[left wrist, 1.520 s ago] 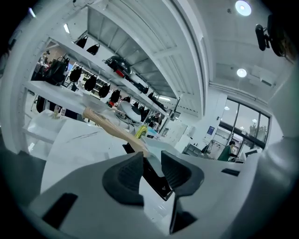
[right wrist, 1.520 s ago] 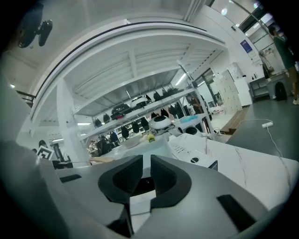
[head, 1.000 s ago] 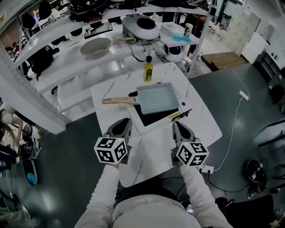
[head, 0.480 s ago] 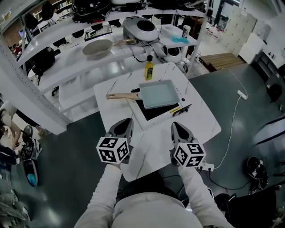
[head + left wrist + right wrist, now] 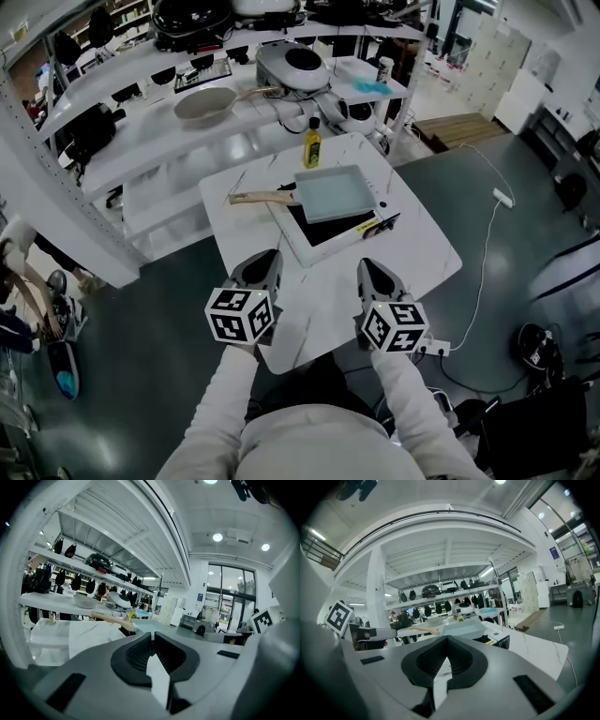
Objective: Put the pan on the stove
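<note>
A pale blue rectangular pan [image 5: 333, 192] with a wooden handle [image 5: 256, 198] pointing left sits on the black stove [image 5: 323, 231] on the white table [image 5: 417, 251]. Both grippers hover over the table's near edge, well short of the stove and apart from the pan. My left gripper [image 5: 265, 260] is shut and holds nothing, and so is my right gripper [image 5: 367, 268]. In the left gripper view the left gripper [image 5: 152, 635] has its pads together, with the pan's handle [image 5: 108, 616] beyond them. The right gripper [image 5: 446, 639] points at the pan [image 5: 462, 629].
A yellow oil bottle [image 5: 311, 142] stands at the table's far edge. The shelf behind holds a round pan [image 5: 203, 103] and an electric cooker [image 5: 294, 63]. A cable and a power strip [image 5: 502, 198] lie on the floor to the right.
Both grippers have drawn back from the stove's front edge toward the near edge of the table. The pan has stayed on the stove.
</note>
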A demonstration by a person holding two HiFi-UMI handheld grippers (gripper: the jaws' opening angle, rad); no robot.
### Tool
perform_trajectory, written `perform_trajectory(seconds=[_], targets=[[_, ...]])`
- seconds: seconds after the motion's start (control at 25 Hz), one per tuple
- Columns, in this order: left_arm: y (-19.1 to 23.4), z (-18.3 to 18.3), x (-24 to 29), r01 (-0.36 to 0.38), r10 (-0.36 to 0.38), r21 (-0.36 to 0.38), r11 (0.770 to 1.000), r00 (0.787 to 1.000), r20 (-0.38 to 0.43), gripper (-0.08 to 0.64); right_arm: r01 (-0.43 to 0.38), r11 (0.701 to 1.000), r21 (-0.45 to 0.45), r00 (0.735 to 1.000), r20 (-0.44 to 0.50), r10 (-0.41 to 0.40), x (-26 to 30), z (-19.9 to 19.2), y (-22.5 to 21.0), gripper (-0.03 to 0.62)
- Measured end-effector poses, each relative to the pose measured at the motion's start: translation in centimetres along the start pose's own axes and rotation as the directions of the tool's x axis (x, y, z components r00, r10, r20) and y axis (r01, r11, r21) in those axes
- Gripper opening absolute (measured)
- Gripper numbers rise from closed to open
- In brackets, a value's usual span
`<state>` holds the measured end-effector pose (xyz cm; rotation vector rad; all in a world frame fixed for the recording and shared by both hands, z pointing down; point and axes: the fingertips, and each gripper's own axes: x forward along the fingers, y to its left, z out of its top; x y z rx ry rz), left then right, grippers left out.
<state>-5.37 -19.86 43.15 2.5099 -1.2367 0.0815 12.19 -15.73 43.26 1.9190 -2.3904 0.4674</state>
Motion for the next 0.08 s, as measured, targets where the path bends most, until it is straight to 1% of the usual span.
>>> perform_trajectory(seconds=[0.08], targets=[[-0.01,0.01,-0.56,0.004,-0.004,0.002,1.000,1.000,-0.001,0.037,0.006,1.000,-0.001,1.000,0.003,-0.006,-0.46,-0.07,0.45,0.026]])
